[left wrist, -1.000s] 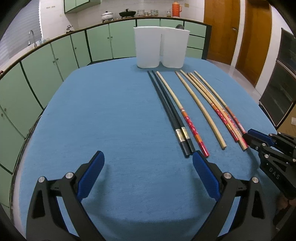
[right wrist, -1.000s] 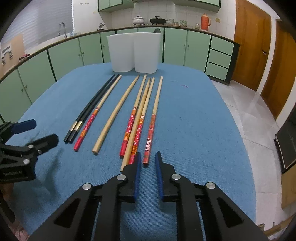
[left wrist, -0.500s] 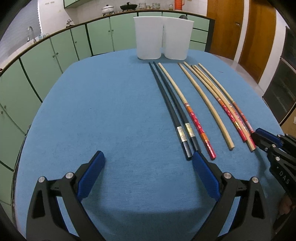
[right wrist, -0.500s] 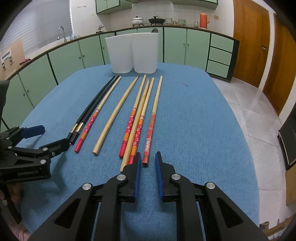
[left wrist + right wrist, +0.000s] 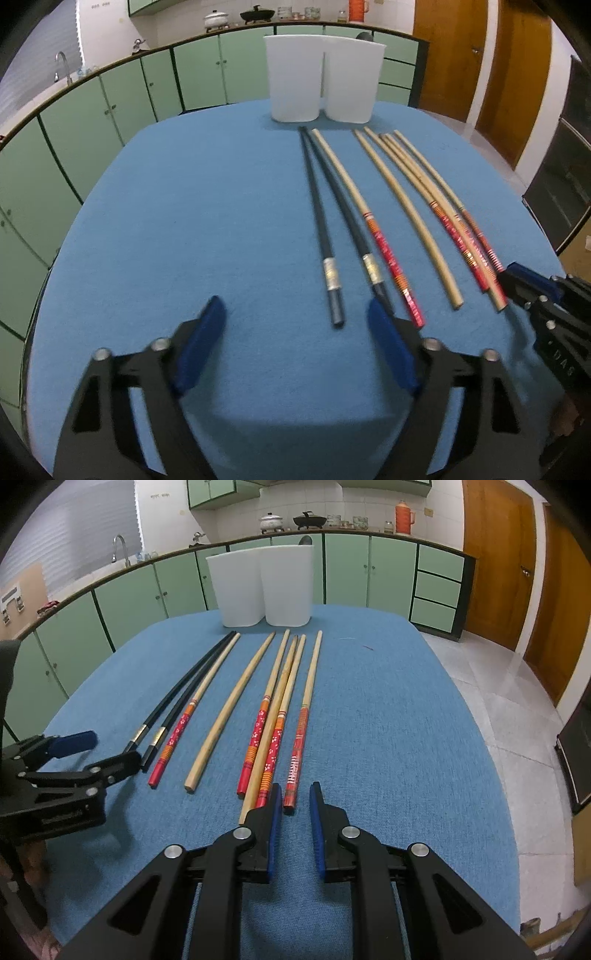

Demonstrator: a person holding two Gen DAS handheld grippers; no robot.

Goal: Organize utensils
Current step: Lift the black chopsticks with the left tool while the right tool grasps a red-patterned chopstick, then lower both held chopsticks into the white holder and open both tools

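Several chopsticks lie side by side on the blue table [image 5: 184, 221]: two black ones [image 5: 319, 218] [image 5: 173, 698], red-handled ones [image 5: 388, 258] [image 5: 295, 749] and plain wooden ones [image 5: 410, 214] [image 5: 225, 716]. My left gripper [image 5: 295, 343] is open, low over the table, with the near end of the left black chopstick just ahead between its fingers. My right gripper [image 5: 294, 827] is open a small gap, empty, just short of the rightmost red-handled chopstick's end. Two white containers [image 5: 321, 88] [image 5: 262, 583] stand at the far edge.
Green kitchen cabinets [image 5: 122, 602] curve behind and left of the table. Wooden doors [image 5: 498, 565] and tiled floor [image 5: 517, 716] lie to the right. The left gripper shows at the left of the right wrist view [image 5: 96, 751]; the right gripper shows at the right of the left wrist view [image 5: 517, 280].
My left gripper has moved forward and right toward the black chopsticks' near ends, which have spread slightly apart. The right gripper has barely moved, its gap now slightly wider.
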